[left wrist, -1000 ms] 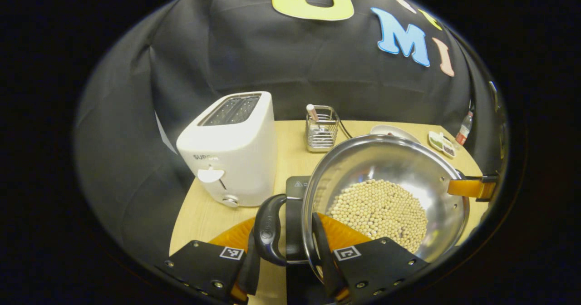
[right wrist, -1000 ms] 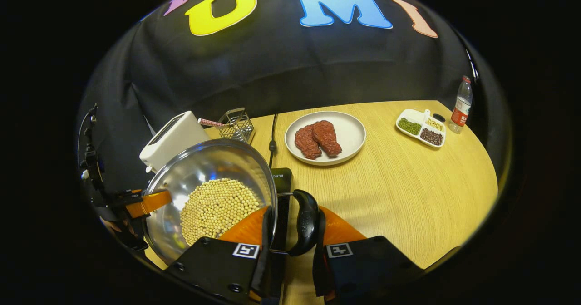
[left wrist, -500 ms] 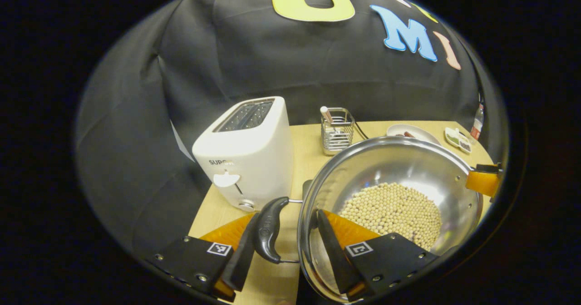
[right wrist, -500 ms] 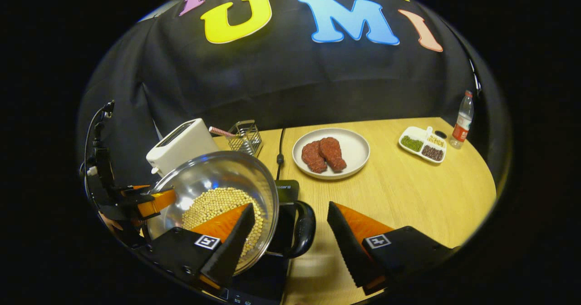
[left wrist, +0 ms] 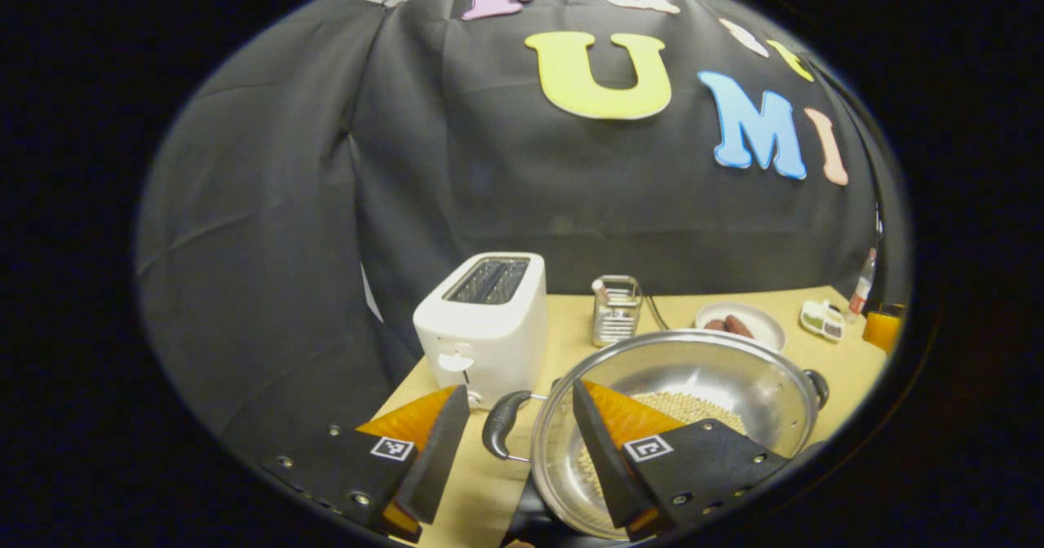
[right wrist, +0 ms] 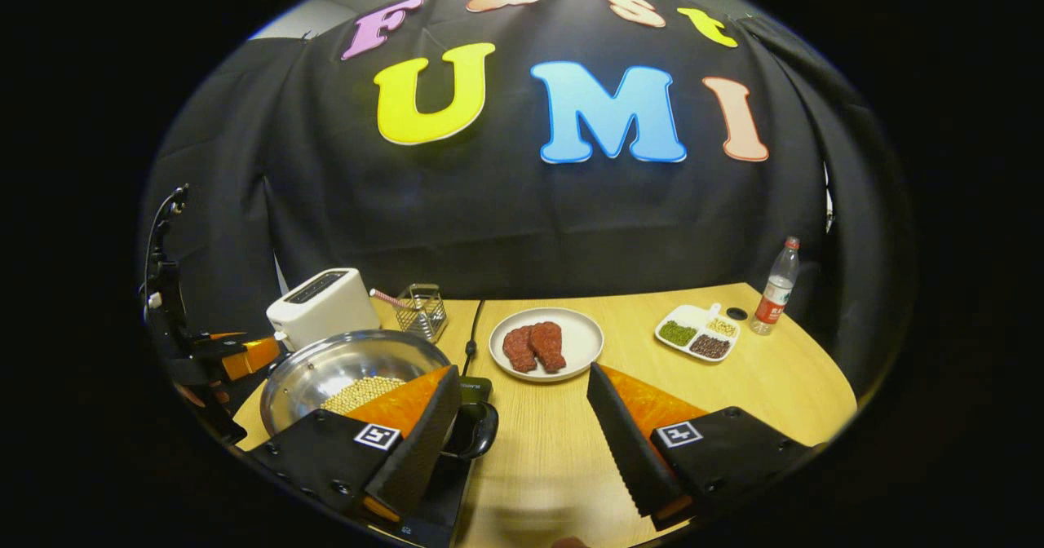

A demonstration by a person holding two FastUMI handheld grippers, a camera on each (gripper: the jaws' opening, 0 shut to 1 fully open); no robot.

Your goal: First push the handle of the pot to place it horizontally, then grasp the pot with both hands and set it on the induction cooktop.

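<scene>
Now both claws, left (left wrist: pixel 514 466) and right (right wrist: pixel 522 442), gape wide, holding nothing, just above the pot (left wrist: pixel 718 369). Bump its handle (left wrist: pixel 499 434) and beans (right wrist: pixel 359 393) could spill.

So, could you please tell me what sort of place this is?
Likely a mock kitchen in a recording booth: a toaster, a pot of beans on a cooktop, a plate of meat.

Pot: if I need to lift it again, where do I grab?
Take the pot by its two black side handles, one gripper each: the left loop from the toaster side, the other handle from the plate side. Both stick out level from the rim, with room for open fingers to straddle.
</scene>
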